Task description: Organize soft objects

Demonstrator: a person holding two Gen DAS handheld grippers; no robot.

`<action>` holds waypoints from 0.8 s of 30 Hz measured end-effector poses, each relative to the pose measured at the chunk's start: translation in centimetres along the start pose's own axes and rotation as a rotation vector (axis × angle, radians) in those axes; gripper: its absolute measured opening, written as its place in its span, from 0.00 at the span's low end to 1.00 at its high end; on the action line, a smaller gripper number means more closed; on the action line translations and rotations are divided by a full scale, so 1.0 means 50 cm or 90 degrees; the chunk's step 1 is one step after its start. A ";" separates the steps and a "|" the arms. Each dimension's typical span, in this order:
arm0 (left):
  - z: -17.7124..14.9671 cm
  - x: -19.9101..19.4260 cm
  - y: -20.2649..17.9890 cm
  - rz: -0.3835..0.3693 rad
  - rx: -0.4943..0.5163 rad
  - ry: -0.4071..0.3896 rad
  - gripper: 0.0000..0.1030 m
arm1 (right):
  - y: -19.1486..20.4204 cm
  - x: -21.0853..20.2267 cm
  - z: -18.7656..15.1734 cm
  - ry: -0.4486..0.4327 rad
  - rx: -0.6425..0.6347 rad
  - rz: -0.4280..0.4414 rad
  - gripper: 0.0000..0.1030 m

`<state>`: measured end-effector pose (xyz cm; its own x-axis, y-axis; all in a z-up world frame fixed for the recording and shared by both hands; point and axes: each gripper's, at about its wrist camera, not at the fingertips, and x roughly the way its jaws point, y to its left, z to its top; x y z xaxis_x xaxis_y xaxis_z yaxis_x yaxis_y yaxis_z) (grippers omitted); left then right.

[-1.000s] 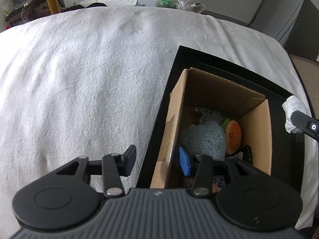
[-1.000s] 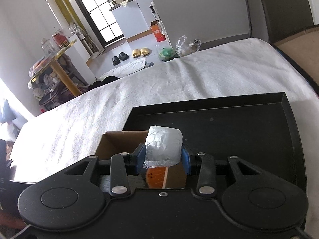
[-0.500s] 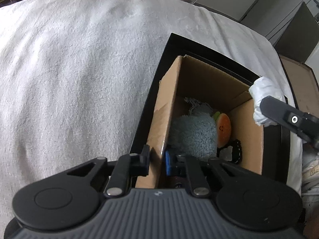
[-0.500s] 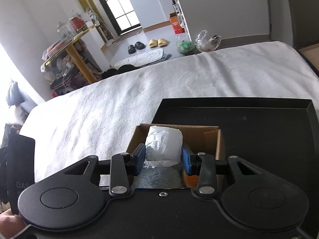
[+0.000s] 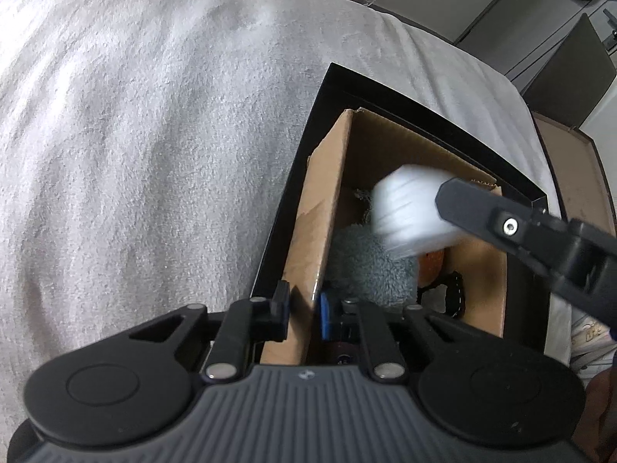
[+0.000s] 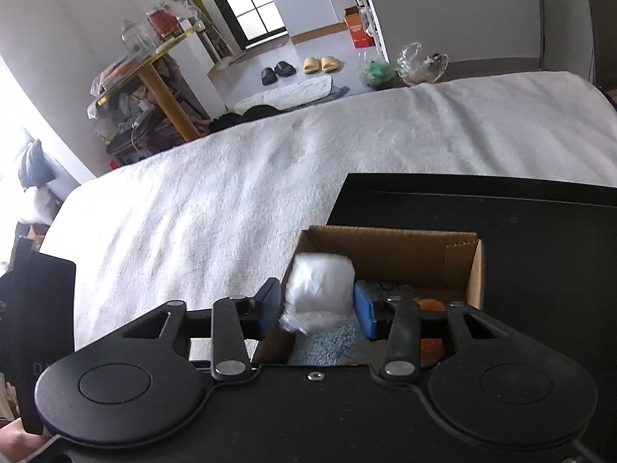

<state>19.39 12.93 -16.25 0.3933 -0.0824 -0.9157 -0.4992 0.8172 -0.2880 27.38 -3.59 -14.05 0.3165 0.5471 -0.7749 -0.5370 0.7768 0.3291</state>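
An open cardboard box (image 5: 385, 146) stands on a black tray (image 5: 424, 115). A grey plush (image 5: 370, 270) and an orange plush (image 5: 432, 266) lie inside it. My left gripper (image 5: 302, 310) is shut on the box's left wall, one pad outside and one inside. In the right wrist view my right gripper (image 6: 316, 308) hangs over the box (image 6: 385, 247), its jaws opening. A white plastic-wrapped soft packet (image 6: 318, 293) sits between the pads, and a thin gap shows at the left pad. The packet (image 5: 408, 212) looks blurred above the plush toys.
The tray (image 6: 501, 212) lies on a bed covered with a white fuzzy blanket (image 6: 270, 177). Beyond the bed are a gold-legged table (image 6: 162, 88), slippers (image 6: 300, 67) and plastic bags (image 6: 420, 61) on the floor. A black device (image 6: 38, 308) stands at the left edge.
The left jaws closed on the box wall. The right gripper carried the packet leftward from above the tray to above the box, and its pads spread apart.
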 end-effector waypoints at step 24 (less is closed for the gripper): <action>0.005 -0.049 -0.029 0.016 0.024 -0.021 0.18 | -0.047 -0.138 -0.044 -0.004 0.027 -0.064 0.46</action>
<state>19.35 12.07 -13.52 0.4067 -0.0437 -0.9125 -0.4804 0.8394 -0.2543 24.73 -9.88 -10.66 0.3716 0.4677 -0.8020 -0.4682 0.8404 0.2731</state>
